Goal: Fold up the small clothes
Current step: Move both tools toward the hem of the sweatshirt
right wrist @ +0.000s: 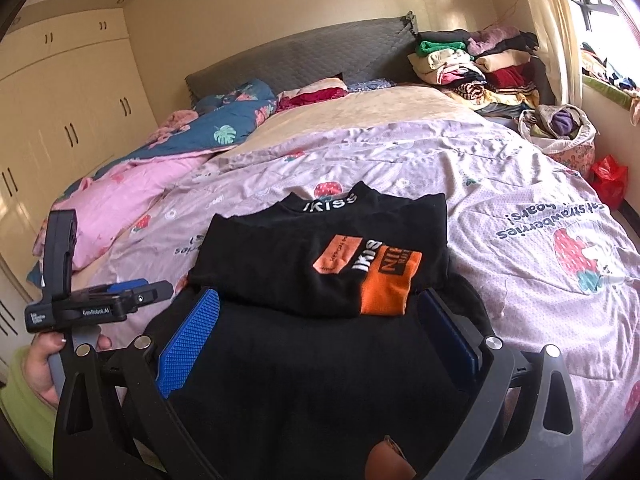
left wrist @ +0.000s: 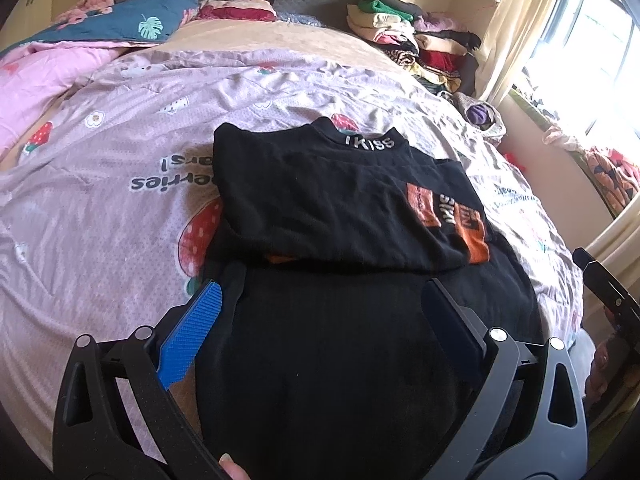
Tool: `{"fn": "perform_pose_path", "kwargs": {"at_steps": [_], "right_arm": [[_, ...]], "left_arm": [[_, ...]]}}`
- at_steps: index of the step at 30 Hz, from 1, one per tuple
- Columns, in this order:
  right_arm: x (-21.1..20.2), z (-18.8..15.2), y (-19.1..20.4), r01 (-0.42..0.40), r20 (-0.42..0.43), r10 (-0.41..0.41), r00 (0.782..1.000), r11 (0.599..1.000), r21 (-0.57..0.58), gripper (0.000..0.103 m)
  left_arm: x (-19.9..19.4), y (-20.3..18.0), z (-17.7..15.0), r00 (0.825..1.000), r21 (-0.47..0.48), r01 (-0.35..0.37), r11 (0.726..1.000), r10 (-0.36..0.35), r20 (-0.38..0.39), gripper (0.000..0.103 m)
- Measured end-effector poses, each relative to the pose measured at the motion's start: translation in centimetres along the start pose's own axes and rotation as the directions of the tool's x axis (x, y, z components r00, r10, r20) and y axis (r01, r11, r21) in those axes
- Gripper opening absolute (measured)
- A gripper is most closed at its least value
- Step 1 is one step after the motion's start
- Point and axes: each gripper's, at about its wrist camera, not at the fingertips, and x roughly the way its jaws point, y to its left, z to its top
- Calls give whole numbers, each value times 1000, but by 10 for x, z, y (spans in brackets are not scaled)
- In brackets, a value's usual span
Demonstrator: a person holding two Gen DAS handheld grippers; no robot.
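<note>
A black shirt [left wrist: 320, 200] with orange print and white "IKISS" lettering on the collar lies on the pink strawberry bed cover [left wrist: 120, 240]. Its upper half is folded into a rectangle, and its lower half is spread flat toward me. My left gripper [left wrist: 324, 302] hovers open over that lower half, blue pad at the left, with nothing pinched. In the right wrist view the shirt [right wrist: 280, 260] sits the same way, and my right gripper [right wrist: 320, 316] is open above its near part. A hand holds the left gripper [right wrist: 100, 304] at the left edge.
A pile of folded clothes [right wrist: 480, 68] is stacked at the far right by the grey headboard. Blue and pink quilts [right wrist: 180, 140] are bunched at the far left. A cloth bag [right wrist: 560, 128] and a red bag [right wrist: 608, 178] sit near the window wall. Wardrobe doors [right wrist: 60, 120] line the left.
</note>
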Motion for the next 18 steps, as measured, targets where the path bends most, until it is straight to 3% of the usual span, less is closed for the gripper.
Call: {"fn": "perform_pose_path", "kwargs": {"at_steps": [18], "right_arm": [[-12,-35,-23,43,-59,-40,997,997,63,99]], "left_arm": [[-3,11,-29,996,27,-36,999,38,-77,93]]}}
